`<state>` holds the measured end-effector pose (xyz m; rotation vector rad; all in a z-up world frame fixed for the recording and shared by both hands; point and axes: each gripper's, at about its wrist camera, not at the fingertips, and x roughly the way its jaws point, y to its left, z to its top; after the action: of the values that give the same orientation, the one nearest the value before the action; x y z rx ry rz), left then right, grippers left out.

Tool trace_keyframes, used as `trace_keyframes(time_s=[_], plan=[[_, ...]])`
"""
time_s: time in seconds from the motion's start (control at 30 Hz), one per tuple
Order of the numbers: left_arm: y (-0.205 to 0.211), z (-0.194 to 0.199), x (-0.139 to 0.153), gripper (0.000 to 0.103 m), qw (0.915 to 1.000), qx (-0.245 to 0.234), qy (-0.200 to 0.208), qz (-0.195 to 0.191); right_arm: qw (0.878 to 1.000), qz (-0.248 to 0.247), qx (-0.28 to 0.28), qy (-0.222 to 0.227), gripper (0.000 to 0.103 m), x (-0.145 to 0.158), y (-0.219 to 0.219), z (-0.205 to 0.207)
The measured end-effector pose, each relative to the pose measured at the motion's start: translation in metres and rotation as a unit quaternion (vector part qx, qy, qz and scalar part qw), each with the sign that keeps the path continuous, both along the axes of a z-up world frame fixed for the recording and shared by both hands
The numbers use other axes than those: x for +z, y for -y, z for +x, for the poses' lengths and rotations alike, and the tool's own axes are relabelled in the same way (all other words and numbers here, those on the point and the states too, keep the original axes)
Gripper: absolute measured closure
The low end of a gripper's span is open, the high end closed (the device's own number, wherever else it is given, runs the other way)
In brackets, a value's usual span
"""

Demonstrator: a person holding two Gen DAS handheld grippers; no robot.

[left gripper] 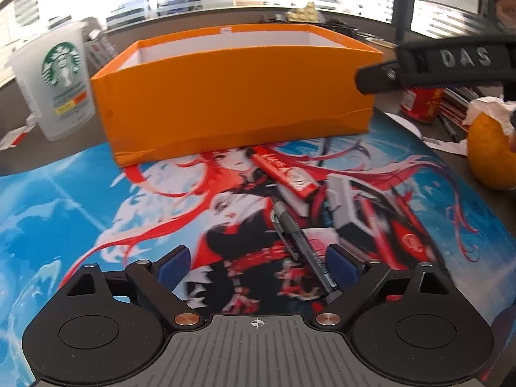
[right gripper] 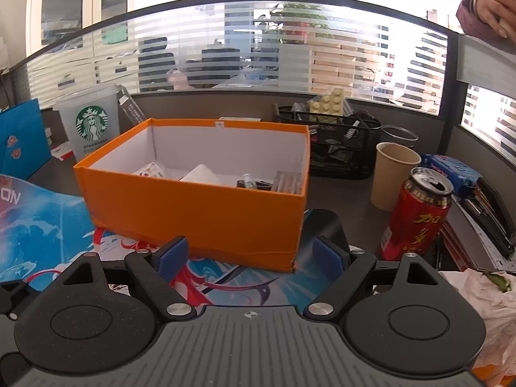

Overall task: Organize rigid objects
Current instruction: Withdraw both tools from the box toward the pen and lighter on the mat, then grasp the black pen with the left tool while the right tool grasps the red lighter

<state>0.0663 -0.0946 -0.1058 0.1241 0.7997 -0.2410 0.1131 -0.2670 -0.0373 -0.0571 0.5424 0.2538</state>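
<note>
Bright, even daylight from the striped glass partition (right gripper: 258, 45) behind, blown out up top in the left view. Left view motion-blurred, orange box (left gripper: 238, 96) and mat (left gripper: 64, 209) soft; right view sharp. Heavy fisheye bending, dark corners. Shadows faint.

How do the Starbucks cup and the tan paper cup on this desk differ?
The Starbucks cup is frosted translucent plastic with a green logo; the paper cup is plain opaque tan. The Starbucks cup stands left of the orange box, the paper cup to its right, behind the red can. The Starbucks cup looks taller, though the fisheye lens makes that uncertain. Both stand upright on the desk.
</note>
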Motion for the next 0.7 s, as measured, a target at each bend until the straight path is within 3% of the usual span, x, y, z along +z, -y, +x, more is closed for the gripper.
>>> trace_keyframes(time_s=[0.13,0.37,0.6,0.7], plan=[[-0.023,0.003,-0.002,0.004,0.9996,0.029,0.006,0.000,1.000,-0.011,0.017,-0.013,0.020,-0.009,-0.013,0.001],[-0.053,0.003,-0.003,0.004,0.9988,0.048,0.014,-0.002,0.998,-0.021,0.054,-0.039,0.023,-0.036,-0.042,0.007],[-0.077,0.006,-0.004,0.006,0.9977,0.064,0.019,-0.006,0.995,-0.041,0.078,-0.051,0.037,-0.060,-0.069,0.012],[-0.085,0.010,-0.005,0.006,0.9972,0.072,0.021,-0.006,0.994,-0.052,0.082,-0.054,0.050,-0.066,-0.078,0.015]])
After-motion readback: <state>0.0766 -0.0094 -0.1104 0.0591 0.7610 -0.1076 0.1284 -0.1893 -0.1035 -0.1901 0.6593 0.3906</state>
